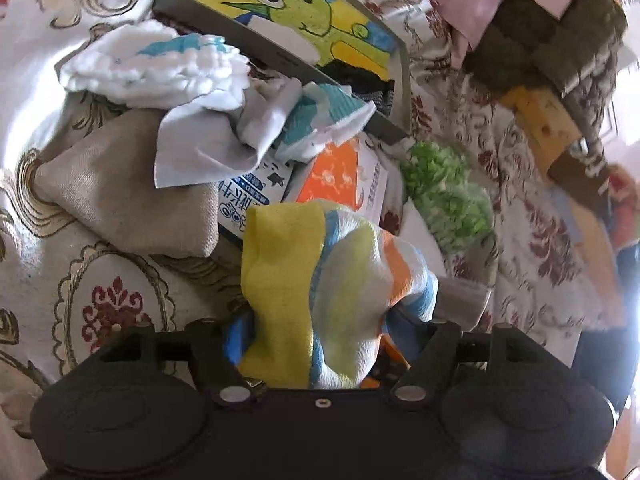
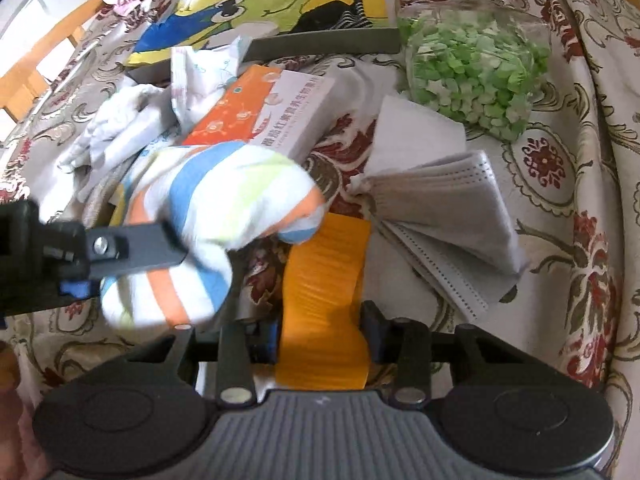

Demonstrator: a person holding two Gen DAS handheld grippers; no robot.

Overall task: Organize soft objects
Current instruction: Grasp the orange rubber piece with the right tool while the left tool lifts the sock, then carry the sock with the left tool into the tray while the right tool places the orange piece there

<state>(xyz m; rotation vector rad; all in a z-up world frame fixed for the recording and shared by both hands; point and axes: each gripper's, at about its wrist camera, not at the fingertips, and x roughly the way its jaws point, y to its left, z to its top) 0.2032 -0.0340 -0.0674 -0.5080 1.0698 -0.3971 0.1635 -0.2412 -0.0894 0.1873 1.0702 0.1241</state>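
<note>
In the left wrist view a beige cloth pouch (image 1: 120, 200) lies at the left on the patterned table (image 1: 108, 312). A crumpled white cloth (image 1: 200, 148) covers its upper corner. Right of it, a blue and white carton (image 1: 244, 204) shows only one printed corner; the rest is under the cloths and under the striped sock (image 1: 320, 272). This sock, with yellow, white, blue and orange bands, sits bunched between the left tongs (image 1: 320, 300) and hides both of their pads. The jaws stand wide apart, and I see no pinch in the fabric. The orange and white cardboard box (image 1: 344, 176) is half covered behind the sock. The bag of green pieces (image 1: 448, 200) is blurred, and the far right edge is washed out by light.

The right wrist view shows what the first cannot. One dark finger (image 2: 136, 246) of the left tongs lies across the sock, and the other is behind the fabric. The toe of the sock rests on an orange ribbed strip (image 2: 320, 300) that fills the gap of the right tongs (image 2: 326, 248). I cannot tell if this strip is a cloth or a part of the tool, so I cannot tell whether these tongs are closed on something. Just right of it, a stack of grey pleated face masks (image 2: 448, 216) lies fanned on the table, touching a white folded sheet (image 2: 416, 136).
</note>
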